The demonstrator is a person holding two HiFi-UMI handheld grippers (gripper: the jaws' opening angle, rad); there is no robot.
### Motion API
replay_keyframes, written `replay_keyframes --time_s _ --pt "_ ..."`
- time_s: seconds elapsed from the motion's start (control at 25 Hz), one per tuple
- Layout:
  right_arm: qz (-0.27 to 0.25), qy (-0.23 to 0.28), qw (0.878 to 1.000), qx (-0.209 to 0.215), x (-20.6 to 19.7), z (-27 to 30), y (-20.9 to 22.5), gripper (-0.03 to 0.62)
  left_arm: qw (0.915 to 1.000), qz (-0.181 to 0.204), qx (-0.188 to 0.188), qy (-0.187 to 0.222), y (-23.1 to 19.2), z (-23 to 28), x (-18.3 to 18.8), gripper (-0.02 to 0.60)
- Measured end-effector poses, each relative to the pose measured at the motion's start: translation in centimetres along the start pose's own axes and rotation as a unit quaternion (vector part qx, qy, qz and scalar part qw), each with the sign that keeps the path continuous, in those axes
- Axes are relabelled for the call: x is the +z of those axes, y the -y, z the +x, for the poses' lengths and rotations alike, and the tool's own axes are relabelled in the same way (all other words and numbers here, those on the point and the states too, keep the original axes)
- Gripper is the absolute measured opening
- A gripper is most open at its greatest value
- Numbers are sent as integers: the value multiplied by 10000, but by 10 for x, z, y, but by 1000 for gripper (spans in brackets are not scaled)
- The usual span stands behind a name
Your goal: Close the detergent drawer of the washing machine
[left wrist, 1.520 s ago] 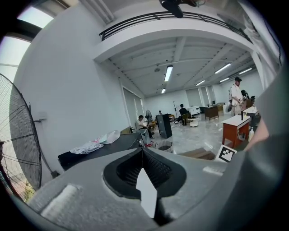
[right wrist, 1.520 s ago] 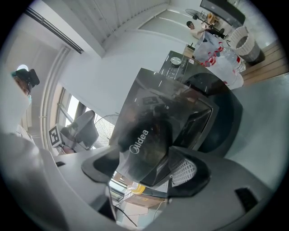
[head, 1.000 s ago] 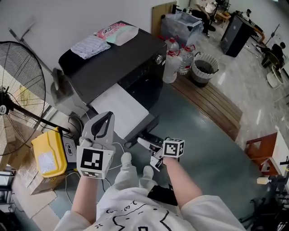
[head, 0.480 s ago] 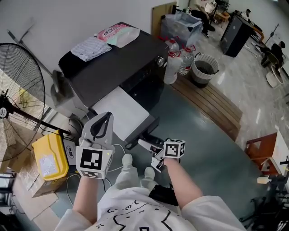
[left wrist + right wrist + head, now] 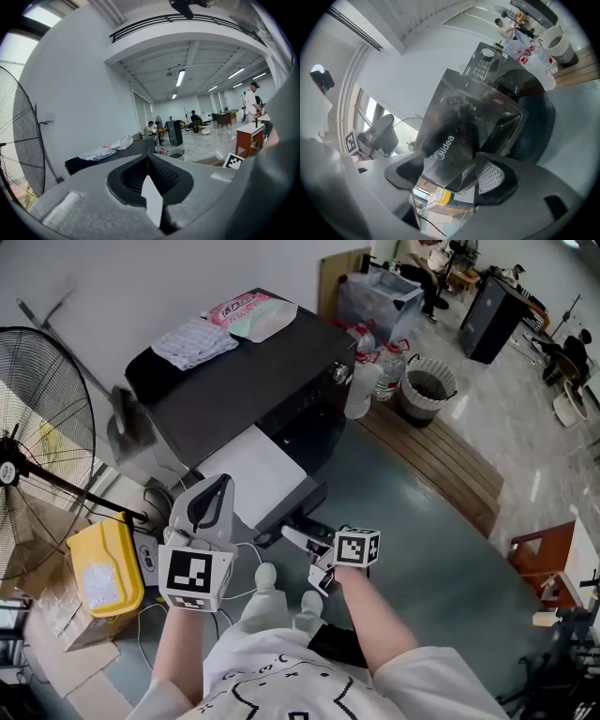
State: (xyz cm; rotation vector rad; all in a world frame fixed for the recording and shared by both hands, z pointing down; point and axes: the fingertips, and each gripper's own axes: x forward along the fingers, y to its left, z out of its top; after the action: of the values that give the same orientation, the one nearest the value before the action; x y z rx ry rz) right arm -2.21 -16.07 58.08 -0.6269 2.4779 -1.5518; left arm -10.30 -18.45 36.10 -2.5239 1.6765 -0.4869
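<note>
The detergent drawer (image 5: 449, 140) stands pulled out from the front edge of the washing machine (image 5: 234, 371), toward the person. The right hand-held gripper (image 5: 453, 174) pinches the drawer's dark front panel between its jaws, a hold that looks meant for pushing it straight back in. The left hand-held gripper (image 5: 148, 161), jaws pressed together on nothing, hangs raised just left of the drawer and apart from it, probably only to keep out of the way.

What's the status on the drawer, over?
Left gripper shut, empty. Right gripper shut on detergent drawer front. Drawer open, nothing seen blocking it.
</note>
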Motion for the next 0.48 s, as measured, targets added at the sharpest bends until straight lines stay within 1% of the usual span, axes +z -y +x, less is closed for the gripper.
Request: replay_keyframes --time_s 0.16,0.48 --pt "20 -43 10000 -13 2 8 0 325 10000 -11 58 32 -10 1 0 17" --pt "-35 -83 9999 -65 8 19 0 327 10000 -21 20 25 -18 2 -3 18"
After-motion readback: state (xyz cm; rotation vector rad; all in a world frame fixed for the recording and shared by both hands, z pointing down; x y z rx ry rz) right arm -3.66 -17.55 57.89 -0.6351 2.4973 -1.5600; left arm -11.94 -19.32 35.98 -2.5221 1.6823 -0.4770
